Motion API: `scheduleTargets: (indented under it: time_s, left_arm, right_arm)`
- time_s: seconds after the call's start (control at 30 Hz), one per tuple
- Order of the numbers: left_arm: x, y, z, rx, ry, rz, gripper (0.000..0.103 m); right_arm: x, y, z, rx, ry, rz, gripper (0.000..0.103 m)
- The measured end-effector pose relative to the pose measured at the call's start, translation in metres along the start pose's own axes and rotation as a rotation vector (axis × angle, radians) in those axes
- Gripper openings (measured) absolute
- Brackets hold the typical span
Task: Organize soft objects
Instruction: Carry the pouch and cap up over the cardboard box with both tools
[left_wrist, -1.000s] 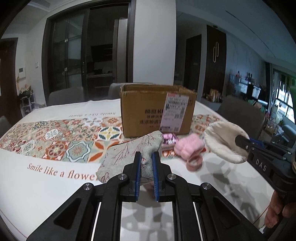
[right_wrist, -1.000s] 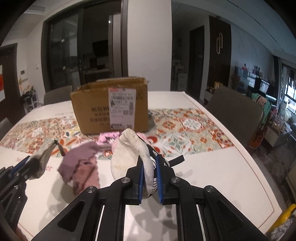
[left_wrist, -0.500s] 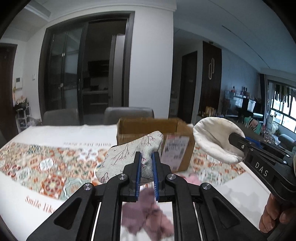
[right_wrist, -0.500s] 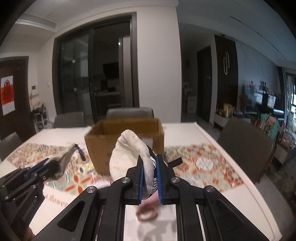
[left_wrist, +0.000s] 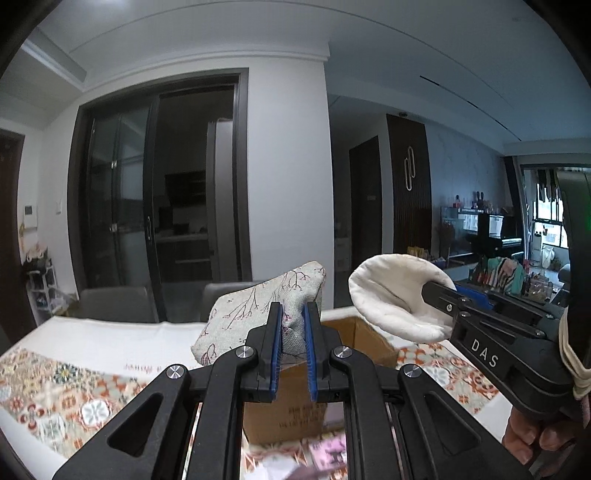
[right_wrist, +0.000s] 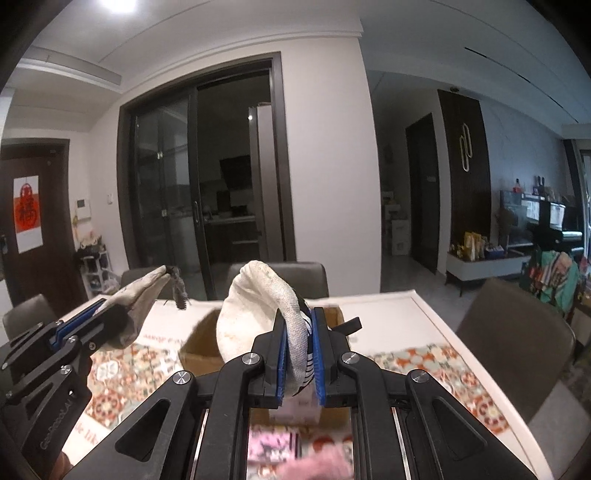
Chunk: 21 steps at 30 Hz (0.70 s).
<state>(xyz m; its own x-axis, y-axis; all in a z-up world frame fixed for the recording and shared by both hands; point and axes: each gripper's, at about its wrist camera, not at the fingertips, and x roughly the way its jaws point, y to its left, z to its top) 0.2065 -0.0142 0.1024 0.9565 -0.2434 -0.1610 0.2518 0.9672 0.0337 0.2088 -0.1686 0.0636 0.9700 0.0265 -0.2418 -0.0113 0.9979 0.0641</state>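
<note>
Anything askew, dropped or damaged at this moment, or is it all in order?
Nothing stands out. The left gripper is shut on a branch-print pouch, the right gripper on a cream sock. Both are raised above the open cardboard box; pink items lie blurred on the tablecloth.

We see open air above the cardboard box (left_wrist: 369, 341); chairs (right_wrist: 277, 275) stand behind it, pink soft items (right_wrist: 317, 467) crowd the table (right_wrist: 439, 332) in front.

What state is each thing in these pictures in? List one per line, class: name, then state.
left gripper: shut on the floral pouch.
floral pouch: lifted clear of the table.
right gripper: shut on the cream slipper.
cream slipper: held up, above the box.
cardboard box: open at the top.
pink soft items: lying on the table, blurred.
</note>
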Motion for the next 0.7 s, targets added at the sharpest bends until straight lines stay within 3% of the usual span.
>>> scheduleTargets:
  time_s: [0.17, 0.37, 0.7]
  left_arm:
    - [0.027, 0.004, 0.014, 0.004, -0.002, -0.011, 0.013]
    - [0.058, 0.007, 0.019, -0.003, 0.019, -0.021, 0.013]
    - [0.123, 0.019, 0.006, -0.073, 0.157, -0.047, 0.013]
  right_arm:
    - [0.016, 0.002, 0.022, -0.020, -0.048, 0.007, 0.013]
    - [0.045, -0.006, 0.040, -0.002, -0.032, 0.066, 0.013]
    - [0.091, -0.014, 0.027, 0.021, 0.063, 0.121, 0.013]
